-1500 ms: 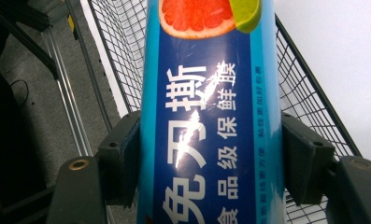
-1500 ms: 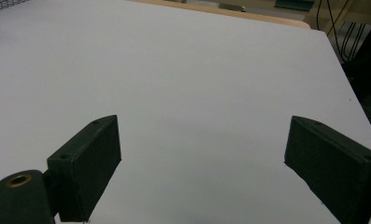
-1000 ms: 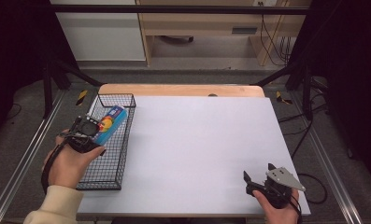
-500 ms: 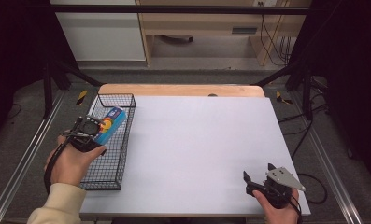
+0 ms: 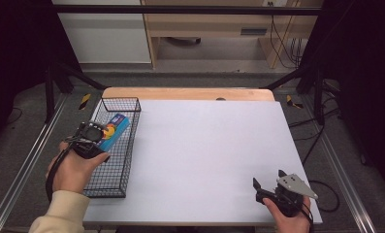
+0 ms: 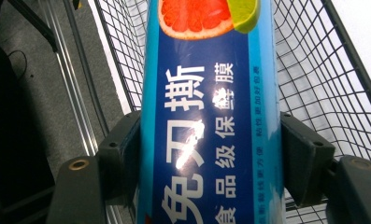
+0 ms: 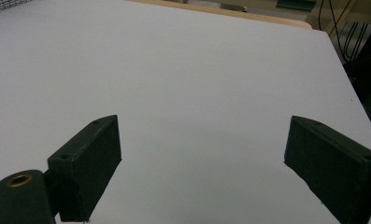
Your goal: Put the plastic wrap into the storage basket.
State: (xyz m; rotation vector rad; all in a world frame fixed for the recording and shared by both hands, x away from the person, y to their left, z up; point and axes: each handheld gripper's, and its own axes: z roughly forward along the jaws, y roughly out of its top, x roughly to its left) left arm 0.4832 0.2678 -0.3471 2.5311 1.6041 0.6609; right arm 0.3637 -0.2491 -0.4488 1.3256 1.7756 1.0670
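A long blue box (image 5: 116,127) printed with a grapefruit slice, a lime and white lettering sits over the black wire basket (image 5: 113,100) at the table's left edge. My left gripper (image 5: 94,133) is shut on it. In the left gripper view both black jaws press the sides of the blue box (image 6: 211,116), with the basket mesh (image 6: 314,70) behind it. My right gripper (image 5: 268,178) rests open near the table's front right corner. In the right gripper view its jaws (image 7: 202,154) stand wide apart over the bare white tabletop (image 7: 197,70).
The white tabletop (image 5: 204,145) stretches between the basket and my right hand. A wooden strip (image 5: 190,93) runs along its far edge. Metal rails (image 5: 20,165) and dark stands flank the table. Cables (image 5: 326,194) lie on the floor at the right.
The left gripper and the blue box have shifted very slightly toward the near side of the basket. The right gripper has stayed still.
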